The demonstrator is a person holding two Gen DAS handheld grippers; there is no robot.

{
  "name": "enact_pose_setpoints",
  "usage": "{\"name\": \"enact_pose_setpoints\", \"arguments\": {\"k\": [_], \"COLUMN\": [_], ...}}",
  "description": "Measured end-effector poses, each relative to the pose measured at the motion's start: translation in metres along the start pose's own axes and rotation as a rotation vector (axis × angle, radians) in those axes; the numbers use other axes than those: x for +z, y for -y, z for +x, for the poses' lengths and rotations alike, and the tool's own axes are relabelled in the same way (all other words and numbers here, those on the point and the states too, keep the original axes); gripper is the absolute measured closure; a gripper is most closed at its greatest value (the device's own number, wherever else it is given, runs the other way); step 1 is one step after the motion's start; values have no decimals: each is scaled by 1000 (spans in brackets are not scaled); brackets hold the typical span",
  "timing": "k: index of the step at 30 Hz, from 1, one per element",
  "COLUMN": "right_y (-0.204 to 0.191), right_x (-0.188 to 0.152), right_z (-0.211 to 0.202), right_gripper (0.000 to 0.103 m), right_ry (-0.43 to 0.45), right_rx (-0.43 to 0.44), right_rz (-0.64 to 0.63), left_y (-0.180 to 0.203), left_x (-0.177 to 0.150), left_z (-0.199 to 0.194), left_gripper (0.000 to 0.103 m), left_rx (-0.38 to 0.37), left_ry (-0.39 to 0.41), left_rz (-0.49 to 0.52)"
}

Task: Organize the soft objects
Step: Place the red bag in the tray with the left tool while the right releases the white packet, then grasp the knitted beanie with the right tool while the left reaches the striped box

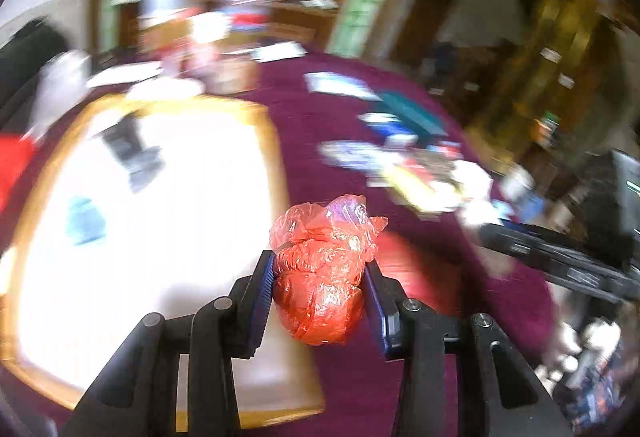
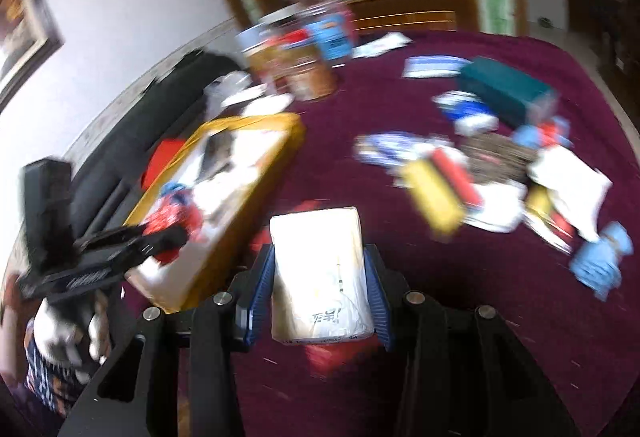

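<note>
My left gripper is shut on a crumpled red plastic bag and holds it above the right edge of a yellow-rimmed box with a bright white inside. My right gripper is shut on a white plastic-wrapped soft pack, held above the maroon tablecloth. In the right wrist view the same box lies to the left with several soft items in it, and the left gripper reaches over its near end.
A loose pile of packets, a yellow and red pack, a blue item and a teal box lie on the right of the cloth. Jars stand at the back. A black sofa runs along the left.
</note>
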State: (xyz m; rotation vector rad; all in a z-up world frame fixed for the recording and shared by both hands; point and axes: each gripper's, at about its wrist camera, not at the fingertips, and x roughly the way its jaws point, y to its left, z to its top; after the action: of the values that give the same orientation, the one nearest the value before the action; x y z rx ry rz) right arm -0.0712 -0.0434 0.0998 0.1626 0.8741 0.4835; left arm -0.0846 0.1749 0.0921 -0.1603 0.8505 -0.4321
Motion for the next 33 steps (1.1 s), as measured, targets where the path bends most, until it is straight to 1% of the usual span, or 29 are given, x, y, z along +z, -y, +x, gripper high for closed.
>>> {"name": "enact_pose_setpoints", "arguments": {"k": [1, 4, 6, 7, 8, 10, 11, 12, 15, 17, 19, 20, 23, 25, 27, 30, 31, 32, 33], "right_y": [-16, -55, -76, -83, -90, -102, -107, -110, -112, -112, -110, -109, -106, -103, -100, -96, -96, -96, -96], "right_x": [4, 17, 25, 27, 31, 37, 40, 44, 54, 65, 75, 79, 90, 96, 101, 106, 107, 107, 107], "right_z": [9, 33, 51, 59, 69, 86, 95, 104, 123, 139, 152, 159, 180, 192, 197, 197, 193, 190, 185], "right_gripper": [61, 61, 61, 61, 61, 61, 61, 61, 61, 61, 61, 61, 60, 59, 58, 51, 46, 36, 31], "right_ry": [-12, -42, -73, -86, -101, -125, -137, -149, -164, -168, -162, -159, -169, -160, -149, -145, -135, -124, -109], "right_rx": [17, 48, 60, 63, 57, 31, 23, 15, -24, -60, -101, -123, -177, -231, -245, -226, -214, -214, -226], "right_rz": [-21, -70, -90, -95, -105, -125, -128, -125, -120, -115, -113, -111, -101, -101, -82, -42, -36, -34, -36], "left_y": [-19, -86, -115, -122, -131, -141, -148, -153, -156, -154, -151, -150, -144, -142, -141, -144, -144, -145, -146], "left_x": [1, 2, 4, 6, 11, 17, 21, 25, 27, 23, 14, 10, -6, -14, -24, -31, -34, -37, -40], "left_z": [1, 1, 11, 15, 25, 40, 46, 50, 43, 31, 17, 11, -13, -27, -38, -46, -48, -49, -51], "left_gripper": [59, 59, 59, 56, 50, 40, 38, 37, 33, 30, 28, 27, 24, 22, 21, 18, 15, 13, 12], "left_rx": [28, 151, 199, 218, 252, 283, 273, 247, 192, 136, 98, 94, 27, 22, 32, 27, 24, 19, 15], "left_ry": [-5, -44, -76, -86, -96, -110, -109, -111, -76, -28, 13, 26, 72, 97, 119, 127, 128, 128, 129], "left_rz": [-25, -129, -171, -177, -182, -205, -235, -271, -319, -336, -347, -350, -362, -362, -360, -371, -374, -378, -383]}}
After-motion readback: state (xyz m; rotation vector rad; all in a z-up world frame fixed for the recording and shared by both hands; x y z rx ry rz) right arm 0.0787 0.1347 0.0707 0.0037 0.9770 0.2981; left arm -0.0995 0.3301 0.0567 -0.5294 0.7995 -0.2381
